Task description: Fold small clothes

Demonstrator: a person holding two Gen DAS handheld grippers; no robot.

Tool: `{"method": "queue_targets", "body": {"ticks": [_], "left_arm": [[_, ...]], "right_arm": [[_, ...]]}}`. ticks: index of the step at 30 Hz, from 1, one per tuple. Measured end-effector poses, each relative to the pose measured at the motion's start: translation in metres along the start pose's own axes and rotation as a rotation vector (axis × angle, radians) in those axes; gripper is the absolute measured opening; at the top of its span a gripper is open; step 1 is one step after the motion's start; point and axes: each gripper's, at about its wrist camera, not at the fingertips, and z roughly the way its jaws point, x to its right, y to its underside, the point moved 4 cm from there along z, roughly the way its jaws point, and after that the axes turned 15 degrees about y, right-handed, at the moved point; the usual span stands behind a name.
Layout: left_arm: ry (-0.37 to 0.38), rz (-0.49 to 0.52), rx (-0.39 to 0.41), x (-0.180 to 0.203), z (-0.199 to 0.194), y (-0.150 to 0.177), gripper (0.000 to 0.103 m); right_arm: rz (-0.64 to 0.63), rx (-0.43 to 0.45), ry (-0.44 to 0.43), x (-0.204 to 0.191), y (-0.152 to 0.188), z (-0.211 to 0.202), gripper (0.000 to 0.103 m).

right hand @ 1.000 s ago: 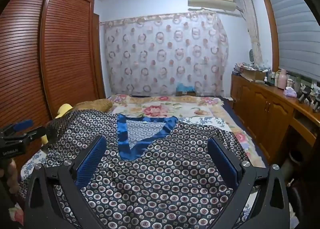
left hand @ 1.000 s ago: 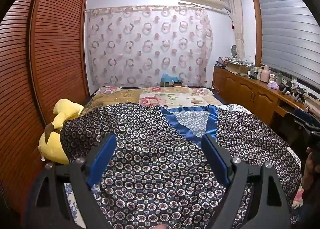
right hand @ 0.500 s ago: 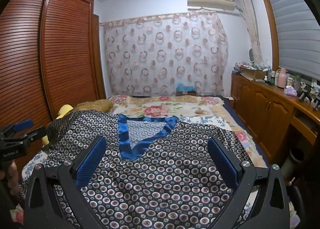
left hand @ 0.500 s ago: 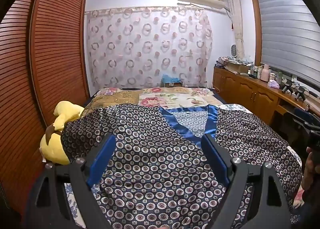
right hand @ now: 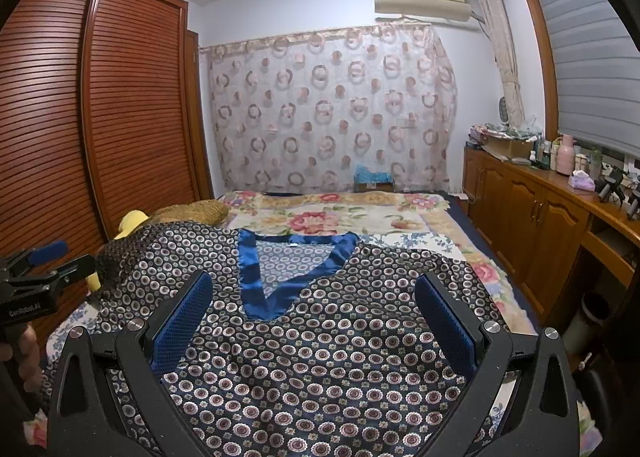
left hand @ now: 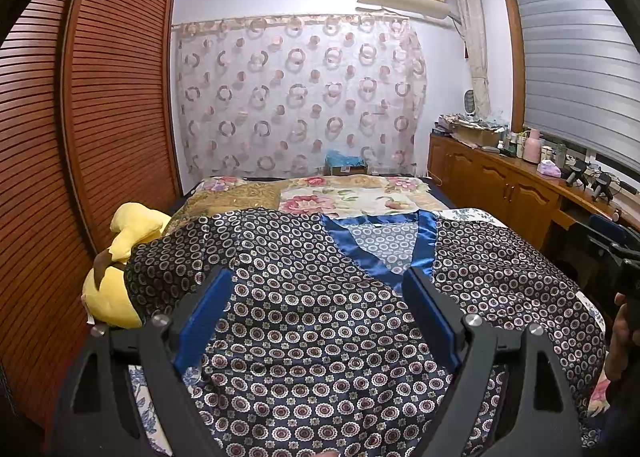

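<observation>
Patterned pyjama top (left hand: 320, 317), dark satin printed with small rings and trimmed with a blue V-neck band (left hand: 422, 245), lies spread flat, front up, across the near end of the bed (right hand: 340, 213), its neckline pointing toward twelve o'clock. I hold my left gripper (left hand: 316, 321) above the cloth with its jaws wide apart and nothing between the blue pads; the fabric below is untouched. My right gripper (right hand: 314, 317) hangs over the shirt in the same way, jaws spread wide and empty, the neck band just beyond it at about eleven o'clock. A yellow plush toy (left hand: 120, 257) sits at the bed's edge at nine o'clock in the left wrist view, partly under the top's sleeve. A floral quilt (right hand: 332, 217) covers the far half of the bed. At three o'clock a wooden counter (right hand: 532, 213) carries bottles and boxes below the window blind. A louvred wardrobe (left hand: 100, 105) stands at ten o'clock.
</observation>
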Motion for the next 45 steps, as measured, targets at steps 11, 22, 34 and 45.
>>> {"method": "queue_targets", "body": {"ticks": [11, 22, 34, 45], "left_arm": [[-0.001, 0.003, 0.001, 0.0007, -0.0005, -0.0005, 0.087], [-0.002, 0.004, 0.004, 0.0, -0.0027, -0.0035, 0.087], [-0.002, 0.008, 0.013, 0.0005, -0.0037, -0.0061, 0.087], [-0.003, 0.009, 0.013, 0.0012, -0.0037, -0.0057, 0.087]], "right_arm": [[0.002, 0.001, -0.001, 0.0001, -0.0004, -0.0005, 0.103], [0.005, 0.003, -0.004, -0.0008, 0.0008, -0.0023, 0.103], [0.006, 0.005, -0.002, -0.0041, -0.0025, -0.005, 0.103], [0.007, 0.008, -0.005, -0.0047, -0.0065, -0.0087, 0.103]]}}
